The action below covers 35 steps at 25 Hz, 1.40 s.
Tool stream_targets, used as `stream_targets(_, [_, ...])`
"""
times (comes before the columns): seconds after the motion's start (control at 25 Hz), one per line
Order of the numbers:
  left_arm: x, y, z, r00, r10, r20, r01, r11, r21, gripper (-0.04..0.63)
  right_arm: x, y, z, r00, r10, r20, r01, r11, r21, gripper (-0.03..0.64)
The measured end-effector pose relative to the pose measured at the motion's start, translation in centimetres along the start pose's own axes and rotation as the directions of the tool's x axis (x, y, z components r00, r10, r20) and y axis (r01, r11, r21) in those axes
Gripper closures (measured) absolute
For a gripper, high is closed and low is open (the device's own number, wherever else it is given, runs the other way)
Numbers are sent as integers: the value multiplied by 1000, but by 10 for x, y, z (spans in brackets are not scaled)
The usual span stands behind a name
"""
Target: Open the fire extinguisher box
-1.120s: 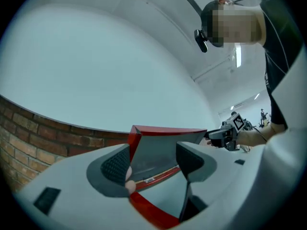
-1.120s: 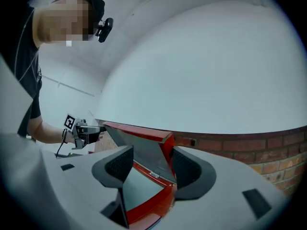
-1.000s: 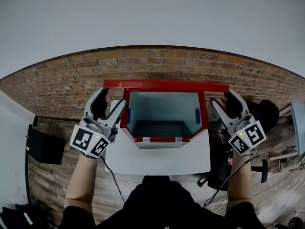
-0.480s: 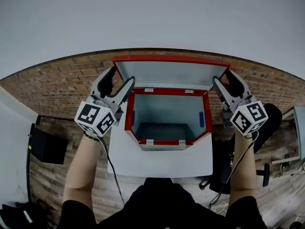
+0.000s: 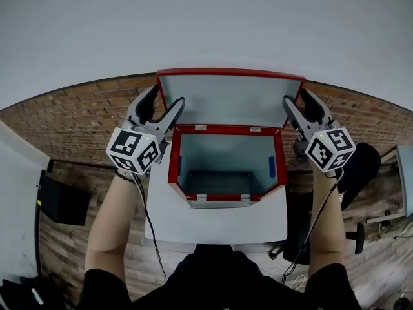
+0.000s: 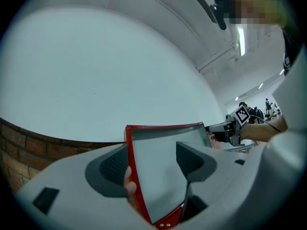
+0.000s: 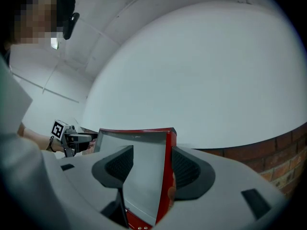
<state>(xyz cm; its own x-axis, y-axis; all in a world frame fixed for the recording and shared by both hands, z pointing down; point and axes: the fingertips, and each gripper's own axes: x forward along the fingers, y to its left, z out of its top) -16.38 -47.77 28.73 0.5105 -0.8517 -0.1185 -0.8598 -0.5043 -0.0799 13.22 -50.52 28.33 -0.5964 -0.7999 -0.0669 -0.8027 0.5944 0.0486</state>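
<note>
Behind everything, a plain white wall (image 5: 206, 18) fills the upper part of the head view, and a band of brickwork (image 5: 77, 118) runs below it. Against the brick stands the fire extinguisher box (image 5: 219, 215), white outside with a red rim (image 5: 172, 166) round its mouth, and its grey inside is open to the camera. Its lid (image 5: 229, 102), red-edged with a pale inner face, stands raised at the back of the box and leans toward the wall. The left gripper (image 5: 166, 98) sits at the lid's left edge and the right gripper (image 5: 297, 99) at its right edge, each at about the same height. In the left gripper view the left gripper (image 6: 152, 162) has its jaws set fairly wide apart, with the lid's red side edge standing between them, close to the outer pad and apart from the inner one. The right gripper view shows the same mirrored: the right gripper (image 7: 152, 166) is spread wide, the red edge near its outer pad. I cannot tell whether either outer pad touches the lid. A marker cube (image 5: 133, 150) shows on the left gripper, another marker cube (image 5: 330, 149) on the right. A small blue patch (image 5: 271, 166) marks the box's inner right wall.
</note>
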Motion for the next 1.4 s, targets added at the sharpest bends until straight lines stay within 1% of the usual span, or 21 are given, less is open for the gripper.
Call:
stream_targets(0.36, [11, 6, -5, 999, 9, -39, -8, 1000, 22, 249, 12, -7, -5, 1000, -7, -14, 7, 1000, -9, 365])
stream_targets(0.6, [8, 6, -4, 999, 15, -51, -13, 999, 32, 249, 6, -6, -1, 1000, -21, -5, 21, 1000, -13, 365])
stream_targets(0.76, [-12, 2, 1, 998, 63, -16, -63, 998, 14, 249, -14, 0, 12, 998, -55, 25, 56, 997, -44, 365])
stream_targets(0.84, [-26, -6, 5, 997, 78, 6, -78, 997, 28, 249, -26, 9, 16, 998, -46, 32, 48, 998, -47, 365])
stream_targets(0.92, [-40, -21, 12, 997, 67, 31, -68, 997, 43, 253, -40, 23, 21, 999, -24, 38, 26, 998, -51, 373])
stream_targets(0.96, [-46, -30, 16, 998, 55, 40, -57, 997, 46, 266, -47, 31, 23, 999, -16, 44, 18, 998, -55, 404])
stream_targets(1.0, [-52, -39, 19, 998, 43, 45, -45, 998, 46, 281, -53, 39, 26, 999, -8, 51, 11, 998, -59, 456])
stream_targets(1.04, [-58, -49, 22, 998, 32, 47, -34, 998, 43, 302, -59, 47, 28, 998, 1, 58, 3, 998, -60, 491])
stream_targets(1.08, [-63, -58, 24, 999, 23, 48, -25, 999, 39, 327, -63, 55, 28, 998, 12, 62, -8, 998, -59, 505])
stream_targets(1.16, [-70, -73, 27, 999, 11, 49, -12, 1000, 15, 398, -71, 70, 28, 997, 33, 65, -29, 998, -55, 551])
stream_targets(1.2, [-74, -80, 28, 999, 5, 51, -5, 1000, -5, 439, -75, 78, 27, 997, 45, 67, -41, 998, -54, 569])
stream_targets(1.28, [-80, -95, 27, 998, -18, 60, 21, 998, -51, 497, -83, 94, 26, 995, 66, 72, -63, 997, -50, 585])
stream_targets(1.36, [-87, -112, 25, 996, -57, 74, 63, 994, -85, 540, -91, 110, 24, 994, 89, 71, -86, 995, -49, 595])
stream_targets(1.4, [-89, -121, 24, 994, -80, 78, 87, 992, -94, 546, -94, 118, 22, 993, 101, 66, -97, 994, -54, 597])
